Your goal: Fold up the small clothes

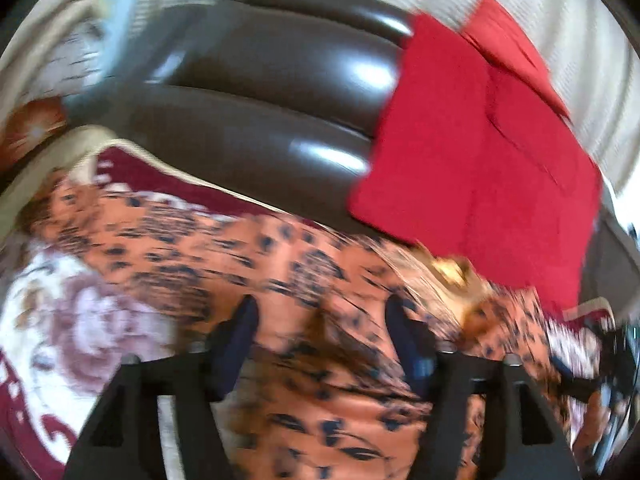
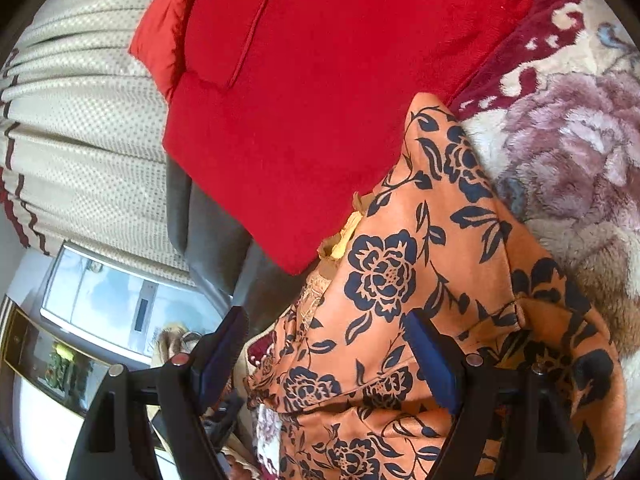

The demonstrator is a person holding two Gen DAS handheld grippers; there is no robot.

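Note:
An orange garment with a dark blue flower print [image 1: 256,256] lies crumpled on a floral blanket; the left wrist view is motion-blurred. My left gripper [image 1: 320,320] is open just above it, fingers apart with cloth between and below them. In the right wrist view the same garment [image 2: 384,280] lies partly folded, with a gold-trimmed neckline [image 2: 344,236] toward the red cloth. My right gripper [image 2: 324,332] is open over the garment's edge, fingers wide apart, gripping nothing.
A red cloth [image 1: 472,148] drapes over a dark brown leather headboard or sofa back [image 1: 272,80]; it also fills the top of the right wrist view [image 2: 320,80]. The cream and maroon floral blanket [image 2: 568,140] lies beneath. Beige curtains [image 2: 80,120] hang behind.

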